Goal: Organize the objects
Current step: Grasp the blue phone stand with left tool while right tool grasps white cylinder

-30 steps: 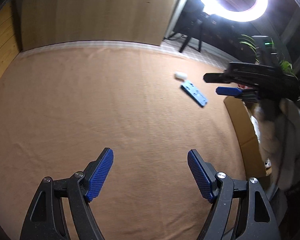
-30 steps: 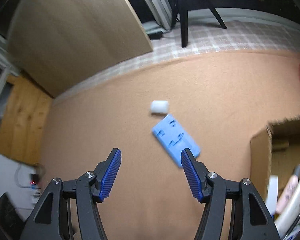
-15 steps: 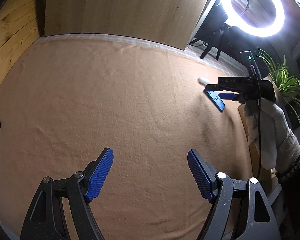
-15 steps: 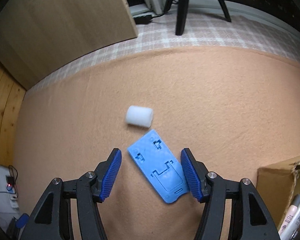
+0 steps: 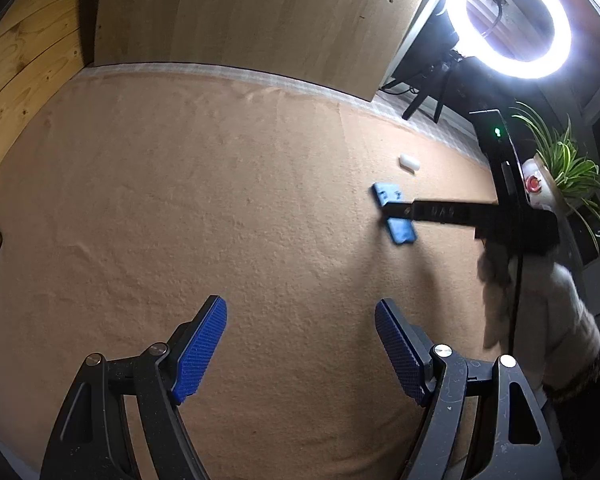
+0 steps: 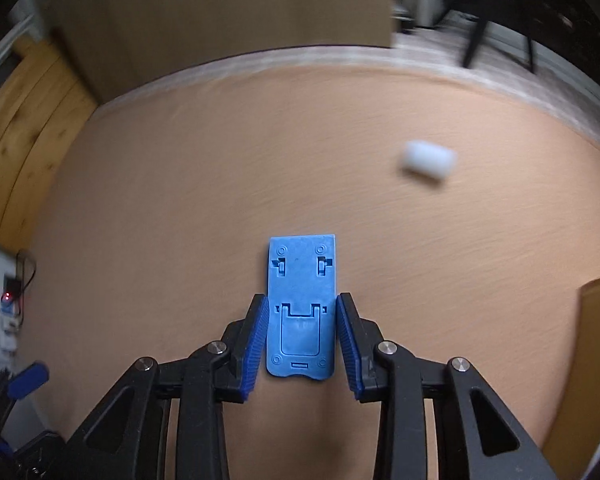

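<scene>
1. Peach-coloured cloth (image 5: 220, 208) is seen covering the whole work surface, backed by a pale wooden panel (image 5: 240, 16); a lit ring light (image 5: 508, 20) and a green plant (image 5: 564, 164) are seen at the far right of the left wrist view.
2. A cardboard box (image 6: 598, 360) is seen only as a brown edge at the right of the right wrist view, well apart from the plate.
3. The left gripper (image 5: 300, 344) is held above bare cloth with its jaws spread wide and nothing between them, as they were a second ago.
4. The right gripper (image 6: 302, 336), held by a light-gloved hand (image 5: 540, 312), is now lowered over the blue plastic plate (image 6: 302, 304), which lay ahead of it a second ago; its jaws are closing, and the pads are seen just beside the plate's long edges, whether touching cannot be told.
5. The blue plastic plate is lying flat on the cloth; its long axis is lined up with the right gripper's fingers, pointing away from the camera, whereas half a second ago it was seen lying diagonally.
6. A small white cylinder (image 6: 428, 160) is lying on its side near the plate's far end, now up and to the right of it, and is blurred.
</scene>
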`<state>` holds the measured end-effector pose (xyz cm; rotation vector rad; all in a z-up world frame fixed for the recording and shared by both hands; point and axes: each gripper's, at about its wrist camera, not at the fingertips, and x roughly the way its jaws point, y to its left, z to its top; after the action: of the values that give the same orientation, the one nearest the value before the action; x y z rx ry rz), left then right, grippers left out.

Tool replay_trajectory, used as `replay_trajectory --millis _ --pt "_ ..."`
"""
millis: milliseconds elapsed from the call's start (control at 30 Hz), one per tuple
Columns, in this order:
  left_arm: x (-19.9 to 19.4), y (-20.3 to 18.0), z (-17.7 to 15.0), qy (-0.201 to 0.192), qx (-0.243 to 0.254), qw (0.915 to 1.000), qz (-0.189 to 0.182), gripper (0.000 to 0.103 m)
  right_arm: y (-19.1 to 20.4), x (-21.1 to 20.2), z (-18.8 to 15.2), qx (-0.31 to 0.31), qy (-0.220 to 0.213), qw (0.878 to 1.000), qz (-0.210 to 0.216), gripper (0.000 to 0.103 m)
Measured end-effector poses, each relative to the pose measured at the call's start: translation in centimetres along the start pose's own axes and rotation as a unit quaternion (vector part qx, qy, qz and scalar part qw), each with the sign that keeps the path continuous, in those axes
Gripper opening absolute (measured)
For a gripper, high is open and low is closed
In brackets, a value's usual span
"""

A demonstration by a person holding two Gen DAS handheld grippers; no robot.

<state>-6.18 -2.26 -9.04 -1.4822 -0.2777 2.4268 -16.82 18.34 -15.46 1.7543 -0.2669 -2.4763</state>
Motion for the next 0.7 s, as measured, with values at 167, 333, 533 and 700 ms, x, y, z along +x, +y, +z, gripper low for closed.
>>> replay_trajectory --millis 167,333,533,700 --pt "-0.2 1.1 -0.4 0.001 -0.01 0.9999 0.006 0.079 4.8 0.6 -1.4 -0.03 0.018 0.998 0.051 0.032" --pt "-0.7 2.2 -0.4 -0.001 -0.019 0.9997 0.013 0.079 6.2 0.5 -1.4 -0.05 0.029 0.995 0.083 0.045" --pt "0.3 1.4 0.4 0.004 -0.009 0.9998 0.016 0.079 1.3 -2.0 1.2 -0.003 -0.02 0.998 0.06 0.045" --pt "3.0 -1.3 1.9 0.018 0.015 0.9997 0.01 0.079 -4.4 -3.5 3.9 0.04 -0.028 0.997 0.052 0.045"
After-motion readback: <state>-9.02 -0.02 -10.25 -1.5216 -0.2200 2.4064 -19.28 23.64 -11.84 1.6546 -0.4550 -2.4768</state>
